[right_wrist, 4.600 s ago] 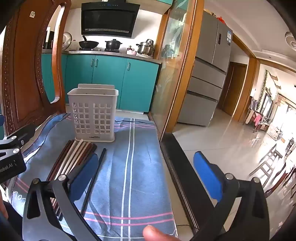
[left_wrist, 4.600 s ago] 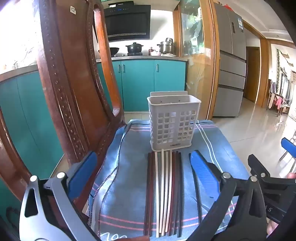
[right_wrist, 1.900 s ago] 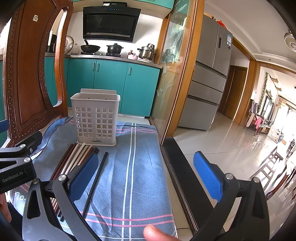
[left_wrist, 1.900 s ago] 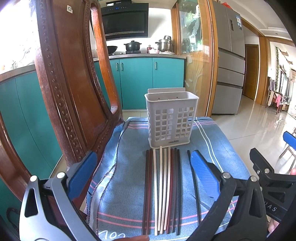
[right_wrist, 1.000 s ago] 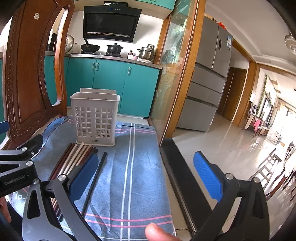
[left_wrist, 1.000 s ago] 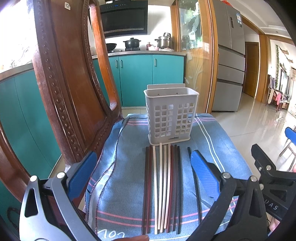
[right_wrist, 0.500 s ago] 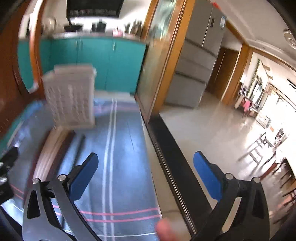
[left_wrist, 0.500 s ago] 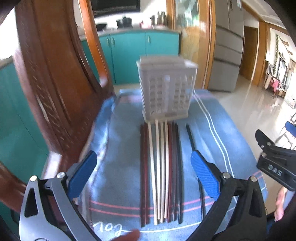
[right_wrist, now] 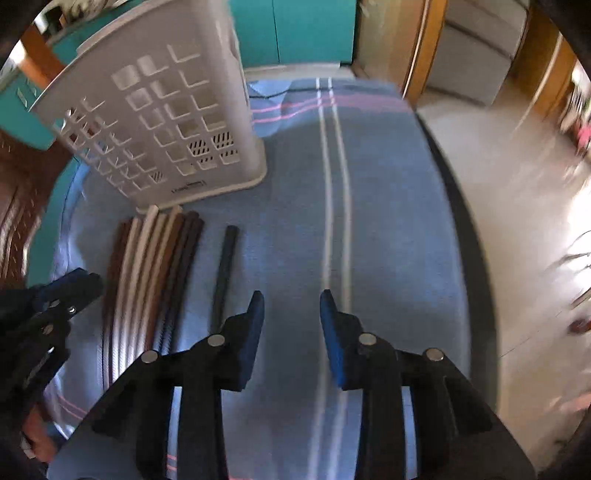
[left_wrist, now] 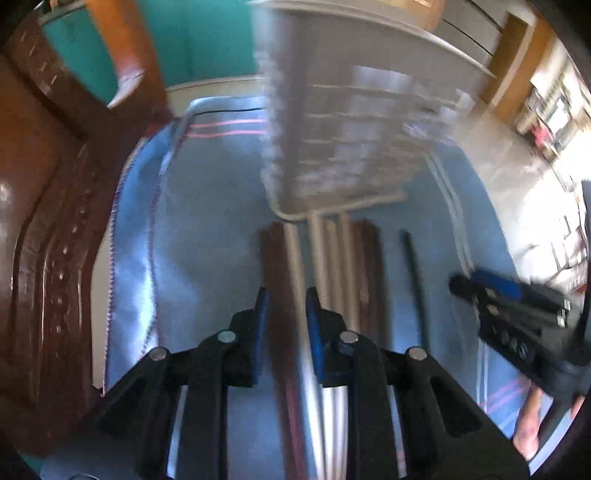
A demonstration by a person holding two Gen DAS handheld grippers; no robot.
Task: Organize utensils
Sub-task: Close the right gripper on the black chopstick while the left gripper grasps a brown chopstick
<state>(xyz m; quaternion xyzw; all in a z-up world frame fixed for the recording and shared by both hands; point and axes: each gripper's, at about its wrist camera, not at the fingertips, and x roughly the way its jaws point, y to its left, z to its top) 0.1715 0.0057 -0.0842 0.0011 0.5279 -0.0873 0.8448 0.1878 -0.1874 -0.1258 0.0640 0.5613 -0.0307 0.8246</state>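
A white perforated utensil holder [right_wrist: 159, 122] stands at the far end of a blue striped cloth [right_wrist: 388, 221]. Several chopsticks [right_wrist: 155, 273], dark brown and pale, lie side by side in front of it, with one black chopstick [right_wrist: 223, 277] apart to their right. My left gripper [left_wrist: 286, 302] is low over the row, its jaws narrowed but apart around a dark brown and a pale chopstick [left_wrist: 279, 280]. My right gripper [right_wrist: 291, 306] is open and empty above bare cloth, right of the black chopstick. The holder [left_wrist: 347, 122] is blurred in the left wrist view.
A carved wooden chair back [left_wrist: 48, 229] stands along the left edge of the cloth. The table's dark right edge [right_wrist: 469, 236] drops to a tiled floor. Teal cabinets [right_wrist: 306, 26] are behind.
Both grippers have tilted down and dropped towards the cloth. Both sets of jaws have narrowed from wide open. The left one now straddles chopsticks at the left of the row.
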